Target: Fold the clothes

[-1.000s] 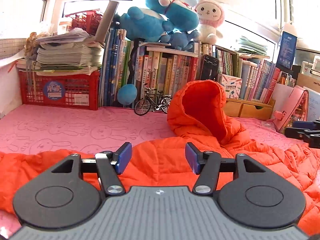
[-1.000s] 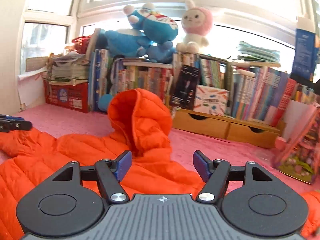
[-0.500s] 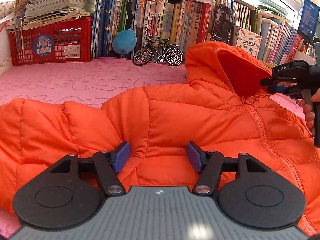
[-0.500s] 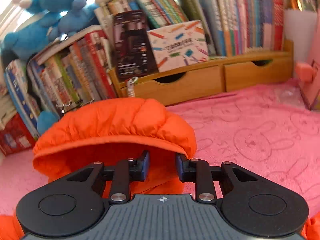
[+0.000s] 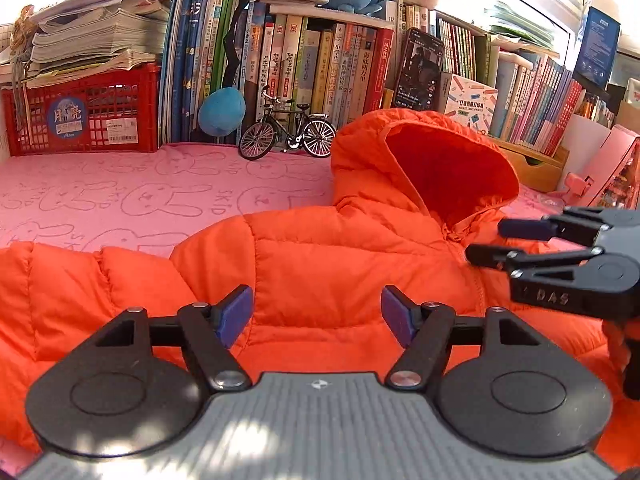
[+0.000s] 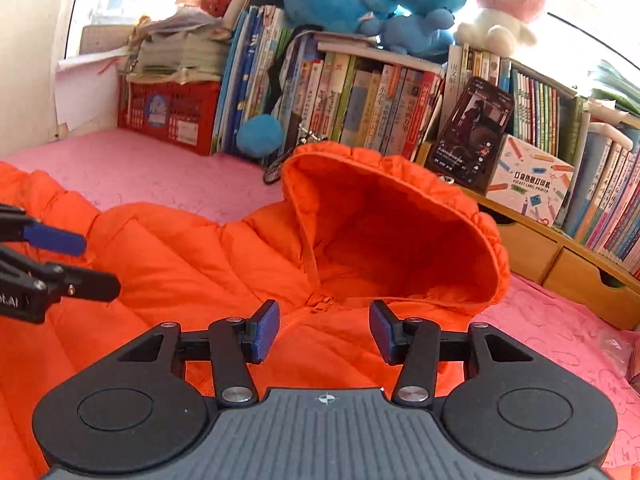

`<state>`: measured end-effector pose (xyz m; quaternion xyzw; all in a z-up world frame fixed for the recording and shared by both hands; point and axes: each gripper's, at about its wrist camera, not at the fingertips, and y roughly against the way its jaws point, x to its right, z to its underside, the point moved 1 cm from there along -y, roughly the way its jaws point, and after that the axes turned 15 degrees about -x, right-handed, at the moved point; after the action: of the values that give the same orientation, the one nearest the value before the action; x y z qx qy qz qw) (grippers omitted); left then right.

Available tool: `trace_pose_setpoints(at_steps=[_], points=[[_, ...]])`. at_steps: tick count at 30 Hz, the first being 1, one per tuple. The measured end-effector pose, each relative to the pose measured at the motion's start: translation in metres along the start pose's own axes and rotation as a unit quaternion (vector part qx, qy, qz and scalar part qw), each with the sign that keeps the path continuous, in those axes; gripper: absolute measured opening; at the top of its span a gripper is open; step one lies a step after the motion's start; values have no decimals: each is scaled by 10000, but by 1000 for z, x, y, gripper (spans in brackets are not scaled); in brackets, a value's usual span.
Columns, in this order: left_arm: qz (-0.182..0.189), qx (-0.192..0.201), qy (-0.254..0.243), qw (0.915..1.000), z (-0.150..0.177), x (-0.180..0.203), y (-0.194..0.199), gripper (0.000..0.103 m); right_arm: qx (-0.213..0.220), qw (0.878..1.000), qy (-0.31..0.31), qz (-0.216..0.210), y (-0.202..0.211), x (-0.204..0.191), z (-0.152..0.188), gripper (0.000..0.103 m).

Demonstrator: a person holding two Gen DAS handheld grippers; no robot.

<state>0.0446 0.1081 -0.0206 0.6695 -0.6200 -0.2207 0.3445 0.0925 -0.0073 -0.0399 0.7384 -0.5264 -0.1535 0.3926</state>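
Observation:
An orange puffer jacket (image 5: 340, 264) lies spread on the pink bunny-print mat (image 5: 132, 196), zipper side up, its hood (image 5: 432, 160) standing upright toward the bookshelf. My left gripper (image 5: 317, 312) hovers open over the jacket's chest, nothing between its blue pads. In the right wrist view my right gripper (image 6: 325, 330) is open just above the collar and zipper top (image 6: 320, 302), below the hood (image 6: 384, 232). Each gripper shows at the edge of the other's view: the right gripper (image 5: 496, 242) at the right, the left gripper (image 6: 80, 262) at the left.
Behind the mat stand rows of books (image 5: 320, 64), a red crate (image 5: 84, 116) under stacked papers, a small model bicycle (image 5: 288, 132), a blue ball (image 5: 221, 111) and wooden drawers (image 6: 572, 268). Plush toys (image 6: 360, 0) sit on top of the books.
My right gripper, half shut near the hood's top half a second ago, has opened wider and dropped back to the collar. The left gripper pulled back slightly and stays open.

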Motion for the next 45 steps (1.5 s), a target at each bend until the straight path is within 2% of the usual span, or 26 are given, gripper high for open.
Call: trace_pose_setpoints(at_steps=[2, 4, 7, 8, 9, 10, 13, 14, 16, 17, 18, 20, 22, 26, 31, 35, 37, 40, 43, 45], points=[[-73, 202, -195, 9996, -18, 12, -6, 71, -37, 9994, -346, 85, -5, 6, -2, 43], [-145, 404, -389, 9983, -35, 24, -13, 77, 136, 9951, -880, 436, -2, 19, -6, 43], [-253, 707, -680, 9949, -62, 42, -22, 81, 567, 9840, -1033, 1335, 10, 30, -13, 48], [-289, 807, -777, 9933, -70, 48, -26, 82, 683, 9789, -973, 1661, 12, 32, -15, 64], [-362, 889, -873, 9915, -78, 54, -31, 84, 771, 9740, -869, 1943, 11, 35, -18, 84], [-519, 920, -983, 9895, -86, 60, -41, 85, 811, 9709, -728, 2135, 8, 36, -21, 88], [-1089, 706, -1260, 9835, -111, 67, -78, 85, 544, 9699, -63, 2373, -19, 37, -35, 88], [-1263, 559, -1283, 9821, -115, 66, -90, 84, 362, 9704, 160, 2383, -31, 38, -38, 85], [-1542, 361, -1111, 9811, -119, 52, -105, 83, 47, 9700, 485, 2383, -50, 41, -42, 65], [-1586, 314, -930, 9825, -118, 41, -107, 83, 12, 9709, 418, 2360, -51, 46, -40, 39], [-1590, 276, -790, 9837, -115, 30, -109, 83, 22, 9719, 299, 2333, -50, 51, -38, 18], [-1517, 217, -597, 9864, -109, 8, -110, 84, 43, 9736, 60, 2280, -48, 63, -32, 16], [-1471, 101, -684, 9867, -104, -5, -114, 89, -45, 9747, 187, 2227, -46, 66, -24, 16], [-1607, -138, -1097, 9808, -95, -7, -121, 91, -383, 9689, 897, 2275, -56, 51, -3, 16], [-1730, -170, -1608, 9716, -91, -1, -120, 97, -669, 9637, 1301, 2233, -68, 34, 11, 16], [-1448, -376, -1671, 9745, -93, -5, -118, 97, -826, 9602, 1528, 2187, -76, 28, 12, 16], [-1268, -284, -1847, 9742, -89, -6, -107, 97, -834, 9605, 1539, 2164, -77, 27, 12, 16], [-1048, -76, -2244, 9688, -80, -4, -84, 98, -785, 9622, 1518, 2118, -78, 27, 13, 16], [-812, 171, -2679, 9599, -72, 1, -60, 98, -665, 9625, 1567, 2112, -79, 23, 15, 16], [-958, 222, -2959, 9501, -68, 5, -59, 101, -600, 9638, 1534, 2097, -79, 23, 16, 16]])
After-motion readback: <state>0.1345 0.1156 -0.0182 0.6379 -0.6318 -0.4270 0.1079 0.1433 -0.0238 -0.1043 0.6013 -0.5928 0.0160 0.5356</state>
